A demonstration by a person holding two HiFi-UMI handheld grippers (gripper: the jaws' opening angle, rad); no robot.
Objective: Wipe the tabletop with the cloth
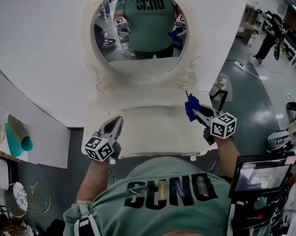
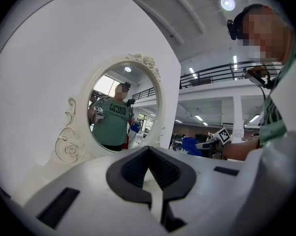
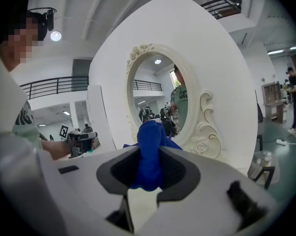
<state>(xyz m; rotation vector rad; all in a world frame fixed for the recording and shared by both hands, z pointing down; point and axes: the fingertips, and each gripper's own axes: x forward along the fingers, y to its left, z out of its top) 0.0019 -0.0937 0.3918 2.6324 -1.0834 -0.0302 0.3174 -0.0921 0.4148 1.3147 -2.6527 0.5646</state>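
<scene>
A blue cloth [image 1: 191, 107] is bunched between the jaws of my right gripper [image 1: 196, 113], which is shut on it above the right side of the cream tabletop [image 1: 158, 132]. In the right gripper view the cloth [image 3: 150, 154] fills the gap of the right gripper [image 3: 150, 146] and points toward the oval mirror [image 3: 160, 100]. My left gripper [image 1: 116, 124] hangs over the table's left front corner, shut with nothing in it. Its jaws meet at the tip in the left gripper view [image 2: 149, 151], where the right gripper [image 2: 209, 144] and the cloth [image 2: 190, 145] also show.
The table is a white dressing table with an ornate oval mirror [image 1: 140, 23] against a white wall. Teal rolls [image 1: 17, 134] lie on a shelf at left. A screen on a stand [image 1: 258, 176] is at lower right. A person [image 1: 268, 33] stands far right on the grey floor.
</scene>
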